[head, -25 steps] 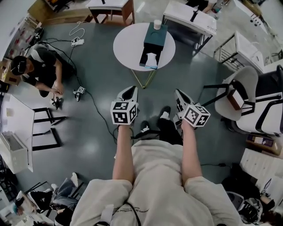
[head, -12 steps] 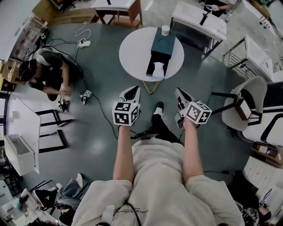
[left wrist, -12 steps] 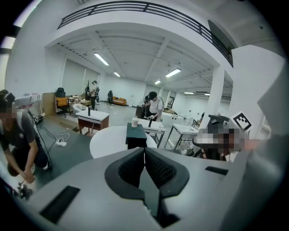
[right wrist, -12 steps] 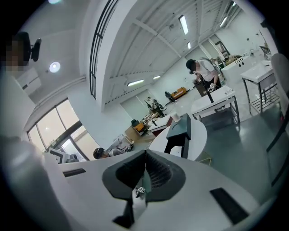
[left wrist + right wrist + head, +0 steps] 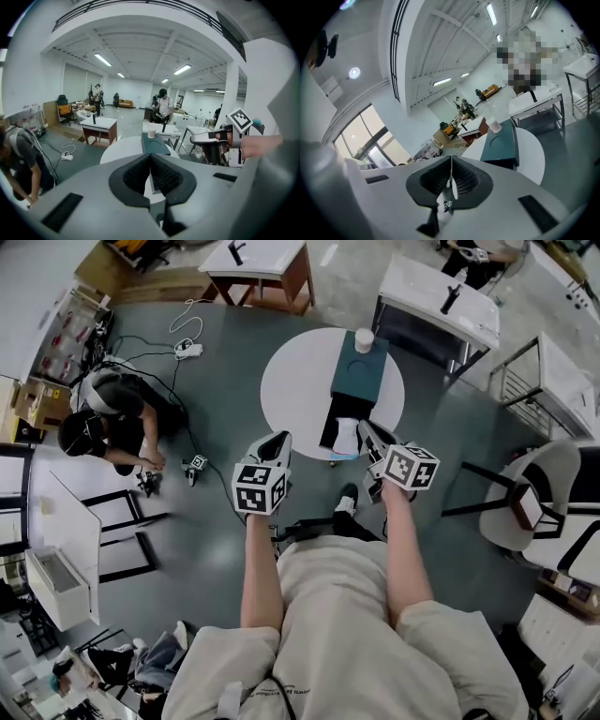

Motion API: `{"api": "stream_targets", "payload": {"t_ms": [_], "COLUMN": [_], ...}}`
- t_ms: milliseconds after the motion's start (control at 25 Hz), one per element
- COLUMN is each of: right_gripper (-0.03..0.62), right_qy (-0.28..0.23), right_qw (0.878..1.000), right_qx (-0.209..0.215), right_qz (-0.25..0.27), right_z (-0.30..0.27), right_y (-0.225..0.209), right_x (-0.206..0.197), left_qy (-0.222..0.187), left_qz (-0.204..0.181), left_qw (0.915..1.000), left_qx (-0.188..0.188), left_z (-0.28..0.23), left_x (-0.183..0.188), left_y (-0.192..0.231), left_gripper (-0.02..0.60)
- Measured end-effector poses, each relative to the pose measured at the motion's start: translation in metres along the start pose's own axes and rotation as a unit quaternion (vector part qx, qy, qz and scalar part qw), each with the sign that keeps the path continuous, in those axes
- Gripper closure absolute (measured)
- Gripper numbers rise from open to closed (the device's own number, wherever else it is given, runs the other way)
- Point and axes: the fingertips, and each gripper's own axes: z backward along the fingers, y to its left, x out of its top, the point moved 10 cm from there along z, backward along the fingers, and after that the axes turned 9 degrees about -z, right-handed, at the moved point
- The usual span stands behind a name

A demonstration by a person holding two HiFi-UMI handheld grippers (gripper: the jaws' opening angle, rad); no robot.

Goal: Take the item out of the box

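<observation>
Where the fingers (image 5: 165,177) of the left gripper (image 5: 150,158) are looked at along their length, they are seen pressed together at the tips, with nothing pinched between them. The fingers (image 5: 465,180) of the right gripper (image 5: 451,164) are likewise pressed together and empty. Both grippers are held side by side and apart in front of the body, each with its marker cube (image 5: 260,487) turned toward the holder.

Ahead of them a round white bench (image 5: 291,381) is seen, and a dark teal box (image 5: 361,376) is laid lengthwise on it. The near end of the box is open, and a white item (image 5: 345,435) is shown inside that opening. A white cup (image 5: 364,340) is placed at the far end of the box.

From the head view, the right gripper's tips are found just beside the open end, on its right, while the left gripper's tips are placed near the bench's near rim, left of the box. In both gripper views the box is seen ahead of the fingers and untouched by them.

Farther out, a person (image 5: 112,418) is seen crouched on the grey floor (image 5: 197,549) at the left, among cables. Other white tables are set beyond the bench, and a chair (image 5: 530,498) is placed at the right.
</observation>
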Motion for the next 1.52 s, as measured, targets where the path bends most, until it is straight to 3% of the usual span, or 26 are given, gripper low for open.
{"api": "stream_targets", "payload": {"t_ms": [320, 400, 560, 760, 920, 1120, 1320, 1520], "right_gripper": [0.556, 0.556, 0.557, 0.557, 0.556, 0.557, 0.557, 0.556], "right_qy": [0.044, 0.047, 0.026, -0.005, -0.063, -0.122, -0.156, -0.2], "right_qw": [0.999, 0.999, 1.0, 0.999, 0.996, 0.986, 0.972, 0.952], "right_qx": [-0.009, -0.008, 0.007, -0.031, -0.06, -0.109, -0.164, -0.225], "right_qz": [0.018, 0.024, -0.011, -0.008, -0.024, -0.043, -0.056, -0.06], "right_z": [-0.058, -0.067, -0.092, -0.107, -0.123, -0.126, -0.124, -0.118], "right_y": [-0.01, -0.011, -0.008, -0.004, 0.009, 0.014, 0.01, 0.007], "right_x": [0.03, 0.041, 0.049, 0.063, 0.076, 0.069, 0.055, 0.041], "left_qy": [0.006, 0.009, 0.025, 0.019, 0.015, 0.005, 0.003, 0.022], "left_qz": [0.02, 0.02, -0.014, -0.048, -0.097, -0.157, -0.188, -0.214], "left_qw": [0.9997, 0.9998, 0.9994, 0.9948, 0.9833, 0.9601, 0.9389, 0.9145], "left_qx": [0.013, 0.001, -0.021, -0.088, -0.153, -0.231, -0.288, -0.343], "left_z": [-0.035, -0.049, -0.067, -0.108, -0.142, -0.177, -0.209, -0.239], "left_x": [0.015, 0.024, 0.041, 0.066, 0.101, 0.132, 0.145, 0.15], "left_y": [0.038, 0.042, 0.066, 0.096, 0.12, 0.128, 0.132, 0.13], "left_gripper": [0.56, 0.56, 0.56, 0.56, 0.56, 0.56, 0.56, 0.56]}}
